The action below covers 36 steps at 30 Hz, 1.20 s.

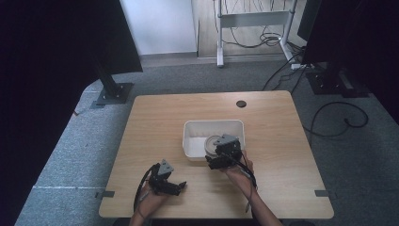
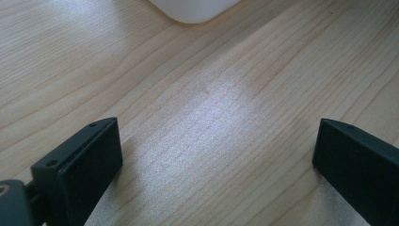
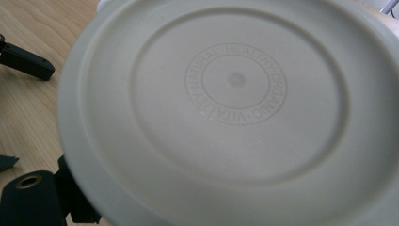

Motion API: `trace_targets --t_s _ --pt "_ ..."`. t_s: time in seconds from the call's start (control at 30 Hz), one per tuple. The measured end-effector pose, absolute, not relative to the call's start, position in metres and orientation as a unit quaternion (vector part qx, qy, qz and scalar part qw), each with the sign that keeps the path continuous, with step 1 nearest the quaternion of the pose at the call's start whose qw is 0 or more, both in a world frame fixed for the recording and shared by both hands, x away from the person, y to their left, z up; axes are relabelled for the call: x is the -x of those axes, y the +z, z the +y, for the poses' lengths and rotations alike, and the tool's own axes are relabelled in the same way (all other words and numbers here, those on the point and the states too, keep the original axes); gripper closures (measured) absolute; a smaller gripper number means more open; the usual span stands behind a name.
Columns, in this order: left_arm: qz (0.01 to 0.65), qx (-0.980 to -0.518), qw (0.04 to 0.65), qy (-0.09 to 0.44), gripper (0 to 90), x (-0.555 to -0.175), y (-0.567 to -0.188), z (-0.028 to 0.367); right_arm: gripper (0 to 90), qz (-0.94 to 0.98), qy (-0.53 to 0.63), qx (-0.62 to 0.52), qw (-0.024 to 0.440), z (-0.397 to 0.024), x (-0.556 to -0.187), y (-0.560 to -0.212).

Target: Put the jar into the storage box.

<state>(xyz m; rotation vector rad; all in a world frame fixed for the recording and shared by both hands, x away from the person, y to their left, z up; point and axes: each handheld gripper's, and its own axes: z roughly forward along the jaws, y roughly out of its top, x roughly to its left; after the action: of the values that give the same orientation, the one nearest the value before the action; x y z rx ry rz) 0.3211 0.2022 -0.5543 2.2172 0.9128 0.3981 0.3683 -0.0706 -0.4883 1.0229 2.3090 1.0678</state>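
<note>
while the right claw (image 1: 217, 155) holds a round grey-white plate (image 3: 235, 108) clenched by its rim, tilted over the near edge of the white tub (image 1: 189, 136) on the worktop (image 1: 155, 117), the plate appears not yet released. the left claw (image 2: 211, 160) rests released and empty above bare wood, near the tub's corner. judged from this, the carrying looks largely done; lowering the plate and letting go remain.

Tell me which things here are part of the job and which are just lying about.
In the job:
right gripper, holding the disc
round grey disc
white bin

Lying about:
left gripper, jaws open over bare table
cables on the floor
metal stand
</note>
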Motion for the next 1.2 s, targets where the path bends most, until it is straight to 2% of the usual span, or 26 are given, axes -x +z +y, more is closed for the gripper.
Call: trace_targets --t_s 1.2 --pt "0.352 -0.855 0.348 0.153 1.7 -0.321 -0.554 0.202 9.6 0.822 0.380 -0.377 0.197 -0.034 -0.406 -0.500"
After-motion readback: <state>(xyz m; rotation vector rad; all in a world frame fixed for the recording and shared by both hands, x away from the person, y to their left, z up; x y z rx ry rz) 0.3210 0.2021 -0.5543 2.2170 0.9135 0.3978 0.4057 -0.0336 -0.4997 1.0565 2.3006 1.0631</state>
